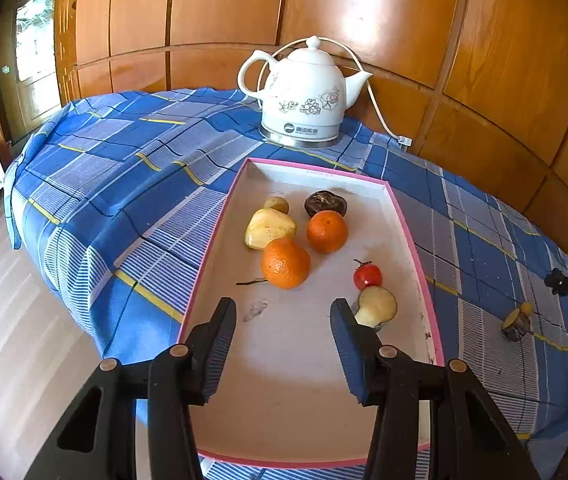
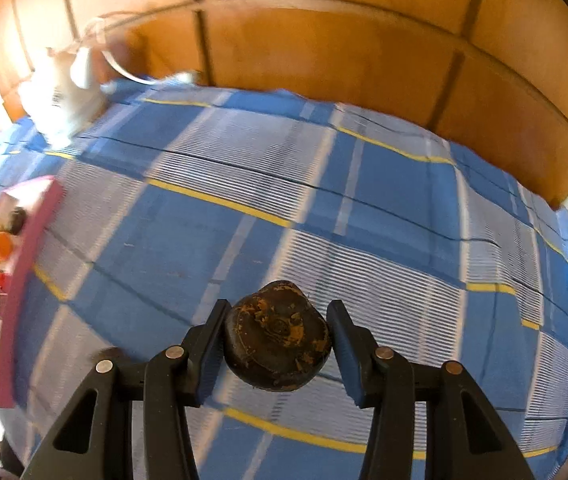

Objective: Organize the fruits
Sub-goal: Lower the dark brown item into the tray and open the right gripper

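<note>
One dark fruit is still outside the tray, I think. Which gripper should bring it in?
Right. The right gripper is already clamped on the dark brown fruit above the tablecloth, with the pink tray off to its left. The left gripper hangs open and empty over the tray.

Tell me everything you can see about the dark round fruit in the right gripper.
The dark fruit is roundish and somewhat flattened, with a blackish-brown, leathery-looking skin marked by rusty orange patches and a ringed scar on its upper face. It looks whole but aged or dried. It sits between the blue-padded fingers of the right gripper, which press on its left and right sides. It is held above the blue checked tablecloth, well to the right of the pink-edged tray. Its underside is hidden.
</note>
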`<state>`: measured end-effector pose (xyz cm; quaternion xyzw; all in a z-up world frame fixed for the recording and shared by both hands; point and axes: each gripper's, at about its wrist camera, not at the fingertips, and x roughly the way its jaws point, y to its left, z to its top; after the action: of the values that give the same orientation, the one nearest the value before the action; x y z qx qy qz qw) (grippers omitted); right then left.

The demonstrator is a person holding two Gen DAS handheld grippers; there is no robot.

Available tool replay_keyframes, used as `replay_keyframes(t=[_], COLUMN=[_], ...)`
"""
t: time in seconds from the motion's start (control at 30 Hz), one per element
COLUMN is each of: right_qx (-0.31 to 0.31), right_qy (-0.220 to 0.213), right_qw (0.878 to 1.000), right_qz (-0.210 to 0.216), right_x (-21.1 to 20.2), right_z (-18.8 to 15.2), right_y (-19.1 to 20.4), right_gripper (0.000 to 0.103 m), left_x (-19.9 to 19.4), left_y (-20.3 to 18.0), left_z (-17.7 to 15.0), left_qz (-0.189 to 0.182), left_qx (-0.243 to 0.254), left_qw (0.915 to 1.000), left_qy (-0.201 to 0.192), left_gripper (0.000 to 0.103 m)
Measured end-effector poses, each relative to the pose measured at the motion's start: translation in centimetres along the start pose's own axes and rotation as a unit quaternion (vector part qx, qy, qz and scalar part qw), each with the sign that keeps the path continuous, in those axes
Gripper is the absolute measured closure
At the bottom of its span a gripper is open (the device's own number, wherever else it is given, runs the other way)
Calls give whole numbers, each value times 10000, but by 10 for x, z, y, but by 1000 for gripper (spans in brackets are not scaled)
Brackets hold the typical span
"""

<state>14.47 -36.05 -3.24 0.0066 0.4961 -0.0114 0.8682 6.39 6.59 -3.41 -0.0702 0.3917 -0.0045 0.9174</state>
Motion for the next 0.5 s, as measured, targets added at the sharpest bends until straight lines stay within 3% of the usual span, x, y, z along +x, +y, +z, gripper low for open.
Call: replay_keyframes(t=[0.23, 0.5], right_qx=[-450, -940], right_qy=[29, 25], right_qw=[9930, 9766], right_qz=[1093, 1934], right_x=[-9, -16], right_z=[2, 9], right_y=[79, 169], right_gripper=[53, 53], left_x=[-3, -2], left_y=[1, 4], left_z=[0, -2], left_qz=[-73, -85], left_qx=[-26, -64], left_qw=[10000, 9999], left_qy=[-38, -15], left_gripper=[53, 53])
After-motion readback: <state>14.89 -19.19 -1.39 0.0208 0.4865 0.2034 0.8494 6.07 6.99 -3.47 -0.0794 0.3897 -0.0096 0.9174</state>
